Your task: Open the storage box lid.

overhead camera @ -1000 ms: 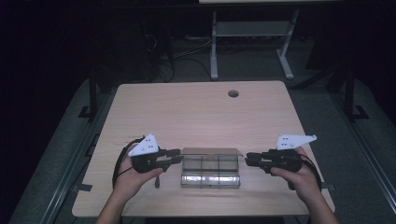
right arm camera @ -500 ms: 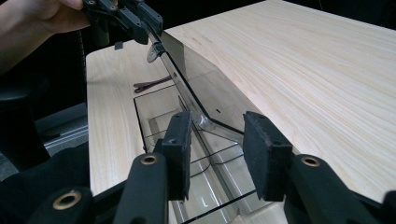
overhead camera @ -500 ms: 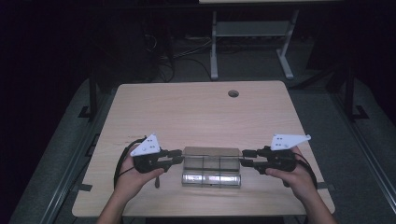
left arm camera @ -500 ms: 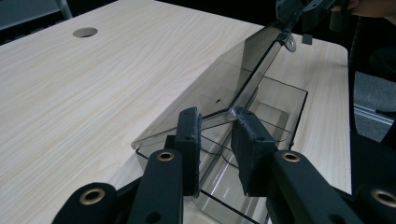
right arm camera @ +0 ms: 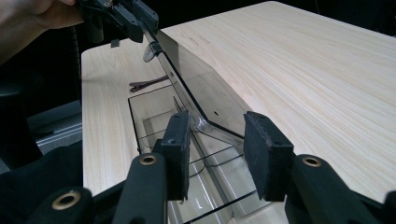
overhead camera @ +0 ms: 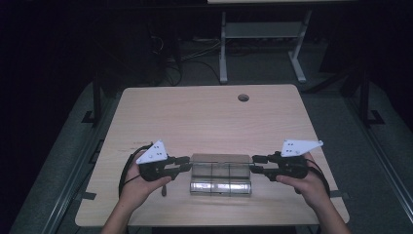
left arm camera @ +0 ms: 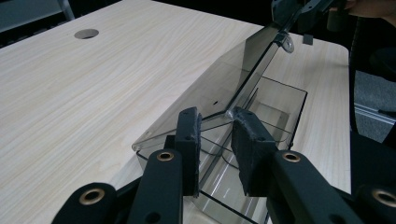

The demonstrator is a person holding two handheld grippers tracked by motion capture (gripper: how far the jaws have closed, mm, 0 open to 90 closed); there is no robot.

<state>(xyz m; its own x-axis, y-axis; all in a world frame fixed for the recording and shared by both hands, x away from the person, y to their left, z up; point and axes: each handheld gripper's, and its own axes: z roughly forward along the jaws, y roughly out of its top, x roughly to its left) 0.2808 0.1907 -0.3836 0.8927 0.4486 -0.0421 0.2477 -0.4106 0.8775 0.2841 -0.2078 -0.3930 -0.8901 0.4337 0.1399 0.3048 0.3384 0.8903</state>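
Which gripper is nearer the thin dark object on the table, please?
Left: the left gripper sits beside the thin dark object; the right gripper, jaws just opening around the lid, is beyond the box.

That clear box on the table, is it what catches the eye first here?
Yes. A clear plastic box with compartments sits at the near edge of the pale wooden table, its lid tilted up. The left gripper and the right gripper meet it from either end, their fingers straddling the lid's corners.
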